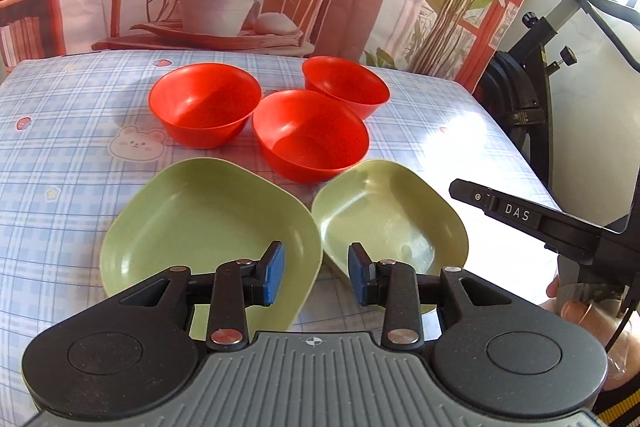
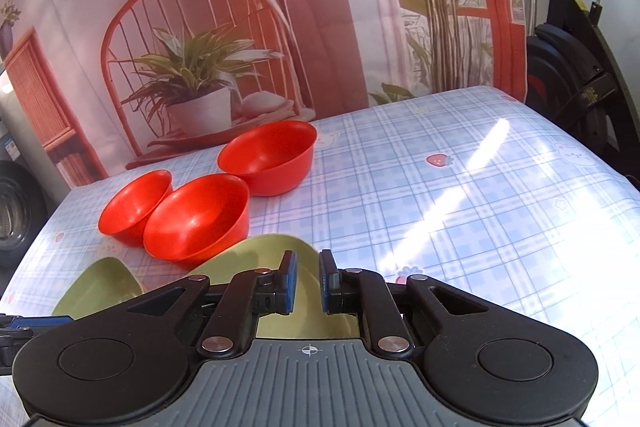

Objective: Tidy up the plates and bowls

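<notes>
Left gripper [image 1: 316, 273]: blue-padded fingers set well apart and holding nothing, poised over the gap where the two pale-green, rounded-square plastic plates meet. The spread seems chosen so that one pad can pass on each side of a plate rim.

Right gripper [image 2: 308, 281]: blue pads drawn near to each other with a narrow gap between them; nothing is seen clamped. It hovers above the right green plate [image 2: 280, 259], whose near part it hides. In the left wrist view its black body enters from the right, clear of the plates.

Left green plate [image 1: 192, 223] and right green plate [image 1: 384, 211]: shallow dishes with raised walls, empty, lying side by side with adjacent edges touching or nearly so; whether one rim overlaps the other cannot be told.

Three red, round plastic bowls: left bowl [image 1: 204, 103], middle bowl [image 1: 310, 135], far right bowl [image 1: 346, 85]. All upright and empty, clustered just behind the plates, unstacked. The middle bowl sits just beside both plates.

Support: table under a glossy blue-checked cloth [image 1: 60, 155]. Judged stage: sorting not yet begun, as like pieces remain separate.
</notes>
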Action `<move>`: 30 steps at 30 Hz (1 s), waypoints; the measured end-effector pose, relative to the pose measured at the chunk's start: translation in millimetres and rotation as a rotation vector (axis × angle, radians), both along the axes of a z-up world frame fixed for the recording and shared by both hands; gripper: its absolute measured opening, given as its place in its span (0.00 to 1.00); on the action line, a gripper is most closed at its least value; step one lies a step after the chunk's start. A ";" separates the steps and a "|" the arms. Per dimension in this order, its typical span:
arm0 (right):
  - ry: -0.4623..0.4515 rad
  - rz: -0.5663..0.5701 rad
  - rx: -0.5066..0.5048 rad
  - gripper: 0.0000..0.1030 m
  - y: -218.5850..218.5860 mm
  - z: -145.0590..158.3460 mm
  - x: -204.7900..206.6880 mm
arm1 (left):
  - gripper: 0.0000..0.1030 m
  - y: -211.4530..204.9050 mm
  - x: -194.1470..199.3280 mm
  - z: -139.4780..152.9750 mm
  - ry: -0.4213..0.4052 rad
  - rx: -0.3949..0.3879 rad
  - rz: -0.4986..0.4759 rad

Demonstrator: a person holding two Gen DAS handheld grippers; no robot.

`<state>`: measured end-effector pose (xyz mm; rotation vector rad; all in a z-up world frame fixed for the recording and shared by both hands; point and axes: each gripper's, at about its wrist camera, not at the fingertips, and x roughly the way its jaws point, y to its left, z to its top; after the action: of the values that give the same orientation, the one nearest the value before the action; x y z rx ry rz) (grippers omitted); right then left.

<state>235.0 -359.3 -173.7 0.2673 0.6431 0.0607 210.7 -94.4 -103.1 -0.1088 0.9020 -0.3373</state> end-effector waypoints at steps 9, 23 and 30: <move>0.023 0.032 -0.029 0.14 -18.5 -11.8 6.2 | 0.35 -39.6 2.0 -17.6 0.073 0.007 -0.022; 0.058 0.153 -0.078 0.15 -5.5 -18.6 43.3 | 0.35 -54.2 18.6 -48.3 0.143 0.044 0.031; 0.065 0.163 -0.065 0.15 -4.2 -17.6 45.4 | 0.35 -54.2 23.6 -55.5 0.139 0.052 0.031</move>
<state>280.4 -363.5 -191.2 0.1544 0.7291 0.1878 234.3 -148.6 -158.6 -0.0993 1.0445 -0.2800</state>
